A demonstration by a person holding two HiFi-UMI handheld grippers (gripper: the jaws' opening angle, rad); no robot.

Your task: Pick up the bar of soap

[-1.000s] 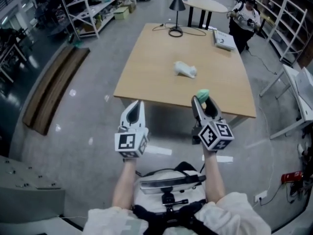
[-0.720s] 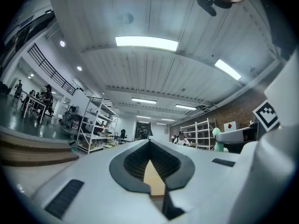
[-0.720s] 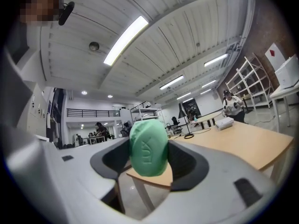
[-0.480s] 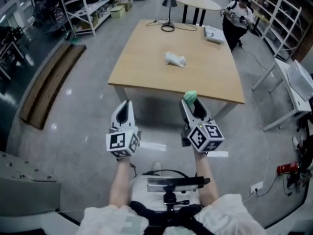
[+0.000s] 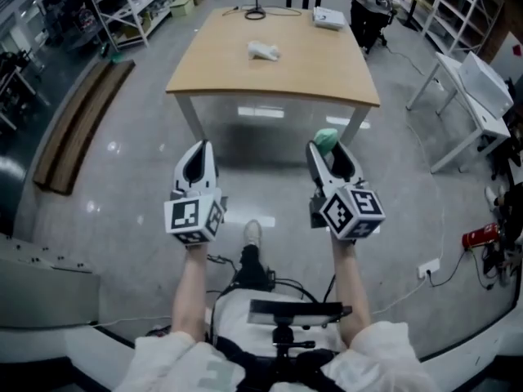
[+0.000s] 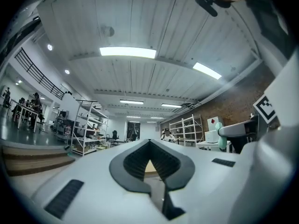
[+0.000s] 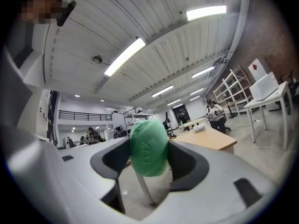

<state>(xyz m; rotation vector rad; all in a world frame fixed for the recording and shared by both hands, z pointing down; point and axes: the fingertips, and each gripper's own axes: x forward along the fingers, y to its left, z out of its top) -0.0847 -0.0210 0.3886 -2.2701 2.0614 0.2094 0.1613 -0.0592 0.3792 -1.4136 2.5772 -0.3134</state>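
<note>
My right gripper [image 5: 328, 153] clamped on the green oval bar of soap [image 7: 148, 147], soap at the jaw tips, long axis upright (stamped face toward the camera), left gripper [image 5: 196, 160] jaws together.

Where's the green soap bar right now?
The soap is clamped in the right gripper, right of centre in the head view, over the floor, just short of the wooden table.
</note>
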